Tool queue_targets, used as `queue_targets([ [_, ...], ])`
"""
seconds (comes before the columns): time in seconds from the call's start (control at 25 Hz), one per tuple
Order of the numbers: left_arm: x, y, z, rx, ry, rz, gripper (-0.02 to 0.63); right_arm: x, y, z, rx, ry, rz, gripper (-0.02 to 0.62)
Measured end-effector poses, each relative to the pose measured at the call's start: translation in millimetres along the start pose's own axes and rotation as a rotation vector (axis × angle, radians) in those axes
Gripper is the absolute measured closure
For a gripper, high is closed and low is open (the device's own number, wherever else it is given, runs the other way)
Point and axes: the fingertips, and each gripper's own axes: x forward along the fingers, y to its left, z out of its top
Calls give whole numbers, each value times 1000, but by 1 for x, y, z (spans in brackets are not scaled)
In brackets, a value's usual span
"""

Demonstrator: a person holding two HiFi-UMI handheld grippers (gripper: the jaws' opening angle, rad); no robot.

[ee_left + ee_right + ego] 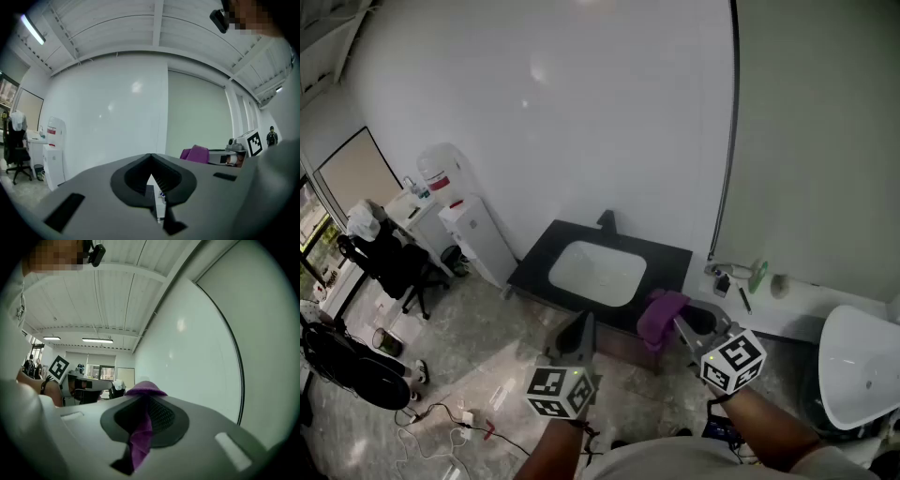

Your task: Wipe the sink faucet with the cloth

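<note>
A black counter (675, 262) with a white sink basin (598, 273) stands against the wall, and a dark faucet (607, 222) rises at its back edge. My right gripper (680, 323) is shut on a purple cloth (661, 316), held near the counter's front right corner. That cloth (140, 437) runs between the jaws in the right gripper view and bunches past their tips. My left gripper (583, 330) hovers in front of the counter, jaws shut with nothing between them. In the left gripper view the purple cloth (196, 153) shows off to the right.
A water dispenser (450, 183) and a white cabinet (483, 239) stand left of the counter. An office chair (384, 258) sits further left. A shelf (787, 300) with small items and a white basin (858, 361) lie to the right. Cables (450, 422) trail on the floor.
</note>
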Motion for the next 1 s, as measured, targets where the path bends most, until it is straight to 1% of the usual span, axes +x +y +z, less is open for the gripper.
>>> queue_targets([
  [0.28,-1,3,-5,2,6,-4,600,4,4,-2,-1,1,0,572],
  [0.6,-3,15,-8,-6,17,-11,600,12,9,-2,-5,-10,-19,571],
  [0.76,-11,28,-9,-25,20,-32,600,24,18,-3,7,-11,-34,569],
  [1.0,-24,49,-19,-26,41,-79,600,44,38,-14,13,-7,-71,569],
])
